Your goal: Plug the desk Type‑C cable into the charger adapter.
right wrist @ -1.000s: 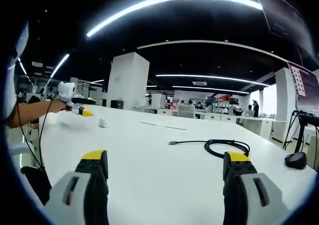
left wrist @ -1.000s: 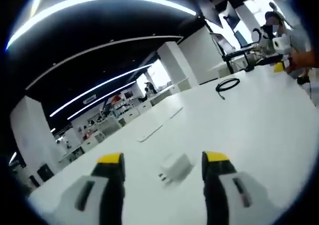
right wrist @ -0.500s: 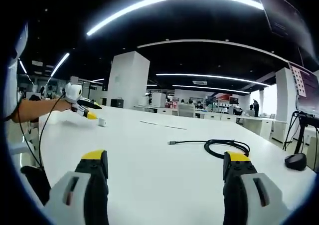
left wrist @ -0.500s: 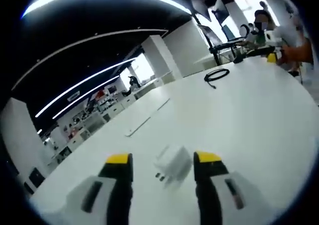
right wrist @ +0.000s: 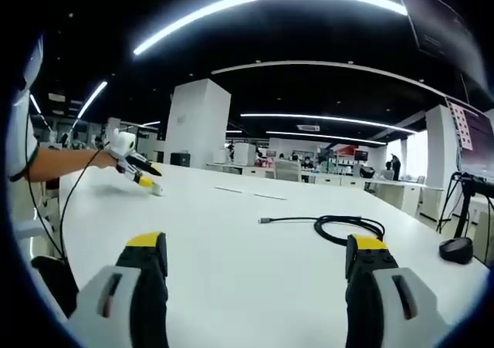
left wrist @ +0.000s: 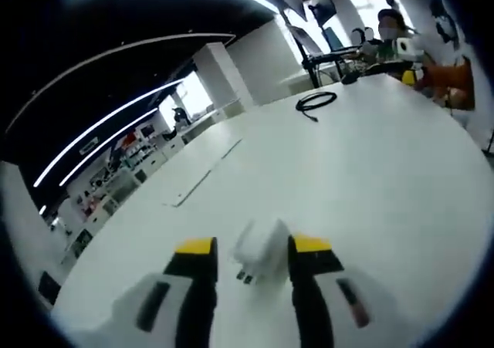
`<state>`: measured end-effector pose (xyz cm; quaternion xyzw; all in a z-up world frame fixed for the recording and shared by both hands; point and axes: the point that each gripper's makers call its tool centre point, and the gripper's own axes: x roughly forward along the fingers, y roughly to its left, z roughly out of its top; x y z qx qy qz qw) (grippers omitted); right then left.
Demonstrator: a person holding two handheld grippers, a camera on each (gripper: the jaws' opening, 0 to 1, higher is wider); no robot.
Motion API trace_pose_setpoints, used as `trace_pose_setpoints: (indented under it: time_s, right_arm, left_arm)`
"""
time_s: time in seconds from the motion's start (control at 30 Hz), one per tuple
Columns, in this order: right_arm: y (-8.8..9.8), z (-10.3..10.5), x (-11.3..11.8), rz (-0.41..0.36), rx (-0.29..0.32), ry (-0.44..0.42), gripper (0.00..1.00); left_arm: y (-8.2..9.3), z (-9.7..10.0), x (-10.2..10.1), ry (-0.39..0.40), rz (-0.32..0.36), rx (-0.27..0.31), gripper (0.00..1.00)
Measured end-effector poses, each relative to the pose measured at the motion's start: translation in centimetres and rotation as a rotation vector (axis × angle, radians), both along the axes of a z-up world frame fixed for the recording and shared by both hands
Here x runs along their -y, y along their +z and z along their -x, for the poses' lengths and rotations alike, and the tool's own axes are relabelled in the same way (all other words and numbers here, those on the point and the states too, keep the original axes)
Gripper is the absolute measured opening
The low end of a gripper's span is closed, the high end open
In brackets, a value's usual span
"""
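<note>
The white charger adapter (left wrist: 262,249) lies on the white table (left wrist: 386,178), prongs toward me, between the yellow-tipped jaws of my left gripper (left wrist: 253,248). The jaws stand close on both sides of it, with a slim gap still showing on the left. The coiled black Type-C cable (left wrist: 315,101) rests far off near the table's other end. In the right gripper view that cable (right wrist: 349,228) lies just ahead of my right gripper (right wrist: 256,248), its plug (right wrist: 265,221) pointing left. The right gripper's jaws are wide apart with nothing between them. My left gripper (right wrist: 145,178) shows far left, low over the table.
A black stand base (right wrist: 457,248) sits at the table's right edge behind the cable. Thin flat strips (left wrist: 189,197) lie mid-table. The person's arm (right wrist: 54,163) reaches in from the left. Office desks and pillars fill the background.
My left gripper has moved in over the adapter and its jaws have narrowed around it. The right gripper and the cable have stayed still.
</note>
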<state>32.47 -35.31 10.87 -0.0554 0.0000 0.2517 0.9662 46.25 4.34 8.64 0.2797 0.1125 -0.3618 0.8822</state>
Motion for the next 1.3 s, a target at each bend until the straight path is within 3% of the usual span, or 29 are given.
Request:
trace_pose_setpoints:
  time_s: [0.2,0.47,0.8,1.3]
  right_arm:
    - [0.0,0.0,0.2,-0.005,0.001,-0.005,0.98]
    - [0.1,-0.1,0.1,-0.007,0.002,0.002,0.97]
    - [0.1,-0.2,0.3,-0.010,0.003,0.000,0.97]
    - [0.1,-0.5,0.6,-0.020,0.006,0.003,0.97]
  left_arm:
    - [-0.2,-0.2,0.3,-0.018,-0.006,-0.025,0.28]
    - [-1.2,-0.6,0.5,-0.069,-0.055,-0.113,0.28]
    - [-1.5,-0.8,0.9,-0.114,-0.097,-0.178,0.28]
    - [-2.3,-1.1,1.6,-0.157,-0.220,-0.365,0.26]
